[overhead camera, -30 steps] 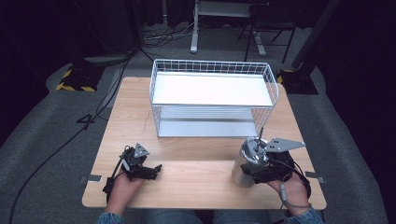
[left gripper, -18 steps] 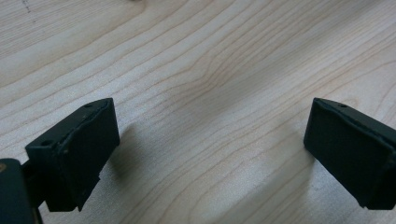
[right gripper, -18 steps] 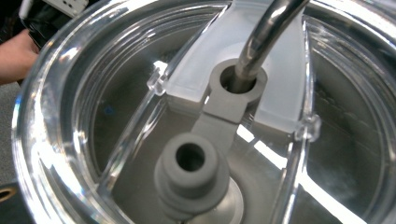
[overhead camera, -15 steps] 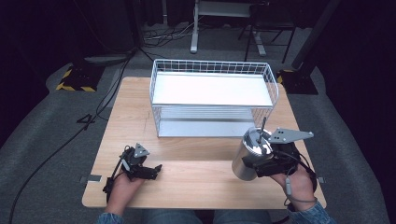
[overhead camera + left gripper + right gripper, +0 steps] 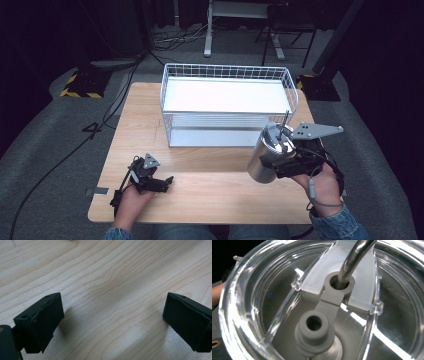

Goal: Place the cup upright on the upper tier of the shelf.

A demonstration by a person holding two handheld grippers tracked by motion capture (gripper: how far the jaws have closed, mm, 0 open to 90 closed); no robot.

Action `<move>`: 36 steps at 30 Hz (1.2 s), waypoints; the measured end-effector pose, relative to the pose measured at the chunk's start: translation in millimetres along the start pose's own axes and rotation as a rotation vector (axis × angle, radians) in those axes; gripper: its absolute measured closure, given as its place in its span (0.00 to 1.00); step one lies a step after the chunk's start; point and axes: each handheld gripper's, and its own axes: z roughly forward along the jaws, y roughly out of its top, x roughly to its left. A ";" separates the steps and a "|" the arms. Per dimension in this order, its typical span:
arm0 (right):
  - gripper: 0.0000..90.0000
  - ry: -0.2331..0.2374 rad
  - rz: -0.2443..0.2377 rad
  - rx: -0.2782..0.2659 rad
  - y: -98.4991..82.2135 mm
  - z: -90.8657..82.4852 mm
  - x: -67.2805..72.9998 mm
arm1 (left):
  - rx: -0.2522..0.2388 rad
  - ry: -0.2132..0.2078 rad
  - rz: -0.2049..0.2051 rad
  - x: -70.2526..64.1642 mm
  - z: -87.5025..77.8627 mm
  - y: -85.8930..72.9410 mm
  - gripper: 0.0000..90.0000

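Observation:
A steel tumbler point(image 5: 264, 159) with a clear lid point(image 5: 257, 297) and a metal straw point(image 5: 284, 120) hangs tilted above the table's right side, just in front of the wire basket. My right gripper point(image 5: 281, 163) is shut on its side, with the hand below and to the right. In the right gripper view the lid sits very close, with the straw point(image 5: 353, 257) passing through a grey grommet. My left gripper point(image 5: 161, 183) lies on the wood at the front left. Its jaws stand wide open over bare wood point(image 5: 112, 307), holding nothing.
A white wire basket point(image 5: 169, 102) with a white floor stands at the back middle of the wooden table point(image 5: 210, 187). Beyond the table are a grey floor, cables and a hazard-striped block point(image 5: 80, 85).
The right hand has lifted the tumbler off the table and carried it up toward the basket, tilting it. The left gripper has stayed still.

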 end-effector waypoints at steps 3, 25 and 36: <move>0.04 -0.011 -0.012 -0.002 11.7 -4.3 -1.6 | 0.000 0.000 0.000 0.0 0.0 0.0 0.04; 0.04 -0.061 -0.022 -0.025 74.1 -17.3 -23.3 | 0.000 0.000 0.000 -0.1 0.0 0.0 0.04; 0.04 -0.090 0.001 -0.051 103.3 -15.7 -40.7 | -0.001 -0.001 0.000 -0.7 -0.5 -0.6 0.04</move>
